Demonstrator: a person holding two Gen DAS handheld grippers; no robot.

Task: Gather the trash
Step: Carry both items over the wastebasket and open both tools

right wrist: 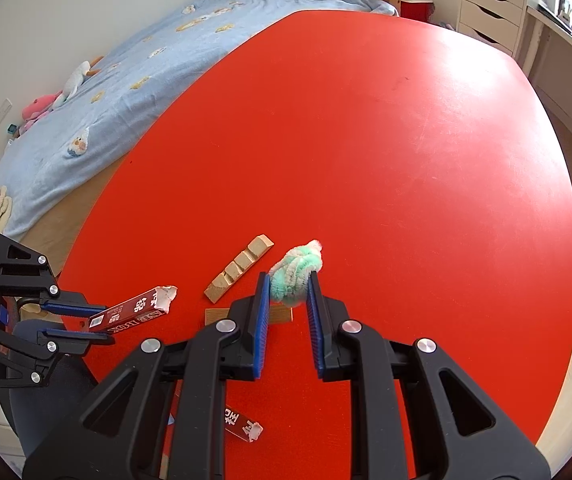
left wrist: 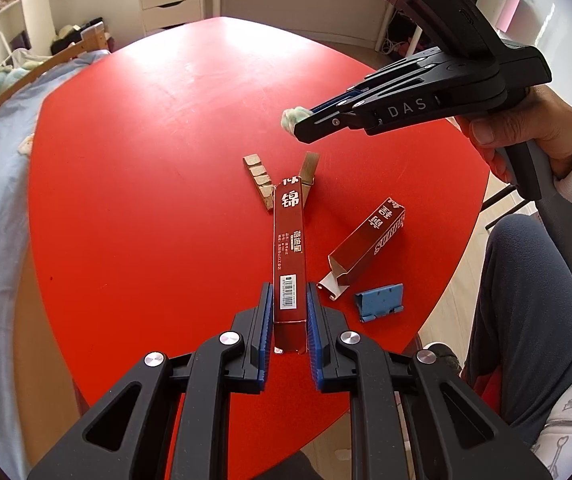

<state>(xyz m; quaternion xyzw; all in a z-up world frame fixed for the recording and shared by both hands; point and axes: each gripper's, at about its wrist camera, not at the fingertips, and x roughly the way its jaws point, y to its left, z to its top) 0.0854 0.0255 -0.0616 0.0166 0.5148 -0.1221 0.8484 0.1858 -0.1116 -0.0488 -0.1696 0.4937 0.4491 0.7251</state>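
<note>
- Left wrist view: your left tongs are pinching the long red carton at its near end, pads flat against its two narrow sides. That end-on hold keeps the carton running straight out along the fingers, so its torn far end juts over the red desk.
- Same view: your right tongs hang above the desk and pinch a green-and-white fuzzy wad at the very tips. A tip grip suits something this soft and small.
- Same view: left on the desk are a second red carton with its end flap open, a blue folded piece just beside it, a notched wooden strip and a flat wooden piece partly behind the held carton.
- Right wrist view: the fuzzy wad sits squeezed between the pads of the right tongs, clear of the desk.
- Same view: the left tongs hold the long red carton slanting upward off the surface; the notched strip lies between the two tools.
- Judgement: with both tools loaded, you appear ready to carry; no bin is visible in either view, and four pieces remain to collect.
</note>
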